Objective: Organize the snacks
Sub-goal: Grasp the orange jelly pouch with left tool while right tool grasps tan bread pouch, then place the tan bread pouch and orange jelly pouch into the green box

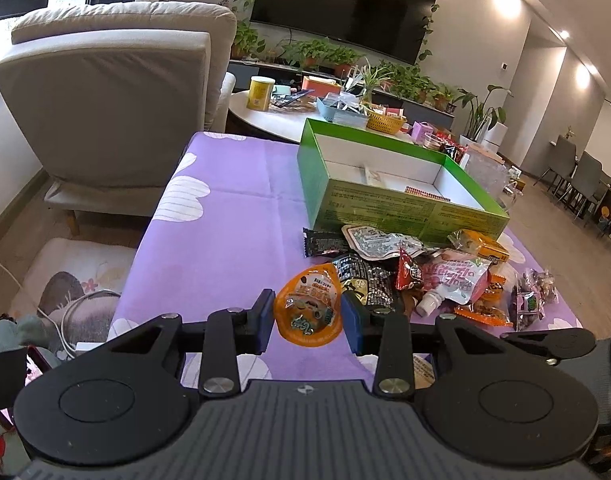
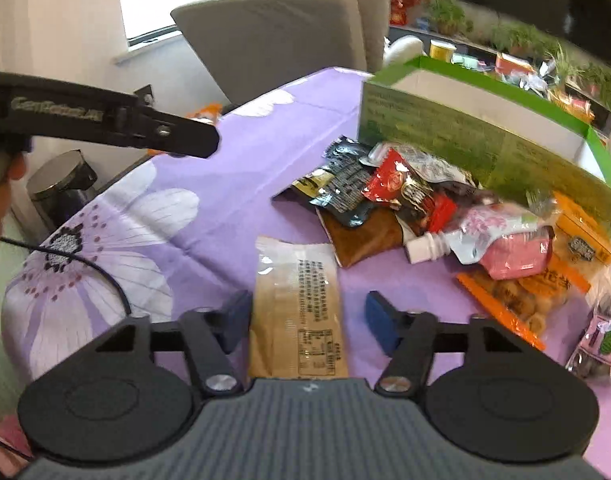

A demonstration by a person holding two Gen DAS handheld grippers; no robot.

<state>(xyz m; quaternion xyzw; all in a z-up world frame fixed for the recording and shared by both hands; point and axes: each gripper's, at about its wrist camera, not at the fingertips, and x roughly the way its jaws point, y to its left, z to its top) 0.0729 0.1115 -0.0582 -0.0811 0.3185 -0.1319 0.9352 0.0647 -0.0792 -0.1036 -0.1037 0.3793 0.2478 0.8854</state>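
- From the left wrist camera, the left gripper (image 1: pixel 308 318) is clamped on an orange pouch (image 1: pixel 310 308), with a blue pad touching each side of it.
- Beyond the pouch lies a purple flowered cloth (image 1: pixel 225 220) with a heap of snack packets (image 1: pixel 425 272) on it, just beside the gripper's right finger.
- Behind the heap stands an open green box (image 1: pixel 385 206), its near wall touching the farthest packets. A few small items lie on its white floor, too small to name.
- A grey armchair (image 1: pixel 105 100) stands past the cloth's far left edge.
- From the right wrist camera, the right gripper (image 2: pixel 308 316) straddles a tan packet (image 2: pixel 297 300) that lies lengthwise between the fingers.
- Its left pad touches the packet's edge. The right pad stands apart from it with cloth (image 2: pixel 225 168) showing in the gap, so the grip is not closed on it.
- The snack heap (image 2: pixel 385 196) lies ahead and to the right, against the green box (image 2: pixel 465 140); this view is somewhat blurred.
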